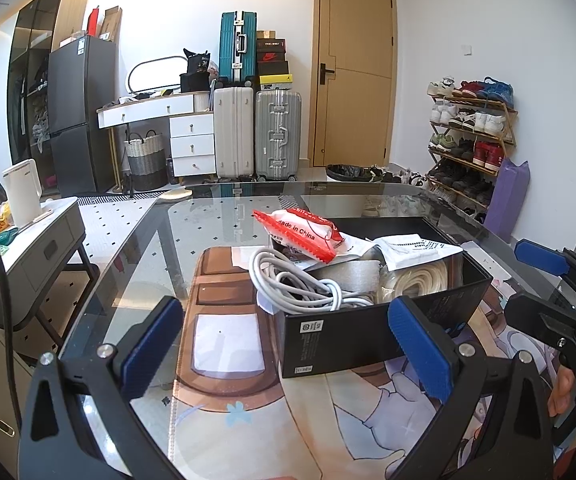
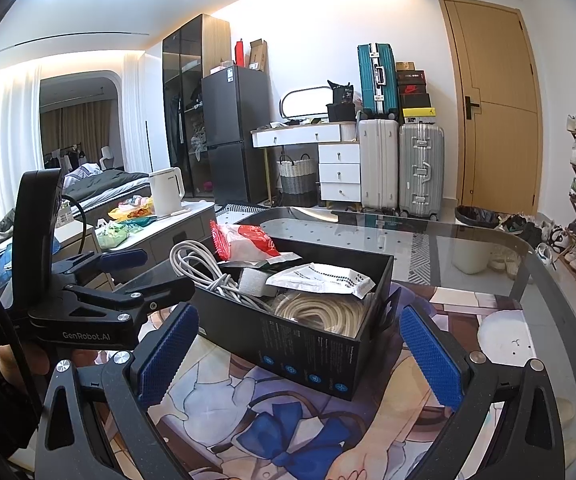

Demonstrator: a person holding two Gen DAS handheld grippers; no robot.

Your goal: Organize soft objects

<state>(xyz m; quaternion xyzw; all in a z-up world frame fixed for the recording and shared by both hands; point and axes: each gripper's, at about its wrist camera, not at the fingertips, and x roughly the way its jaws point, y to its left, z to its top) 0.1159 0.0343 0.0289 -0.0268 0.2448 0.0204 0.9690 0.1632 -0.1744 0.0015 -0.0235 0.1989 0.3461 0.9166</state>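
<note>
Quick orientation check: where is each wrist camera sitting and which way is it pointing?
Left wrist view: behind the open left gripper, facing the black box from its left end; the right gripper shows at right.
Right wrist view: behind the open right gripper, facing the same box; the left gripper shows at left.
Shared: box, glass table, door.

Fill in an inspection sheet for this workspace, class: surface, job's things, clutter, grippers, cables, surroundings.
Surface: glass table with a printed mat under the box.
Job's things: black box holding a red packet, white packet, grey foam and cream hose coil.
Clutter: nothing seen on the table beyond the box.
Grippers: left gripper open, empty; right gripper open, empty.
Cables: white cable bundle spilling over the box edge.
Surroundings: suitcases, shoe rack, door.
</note>
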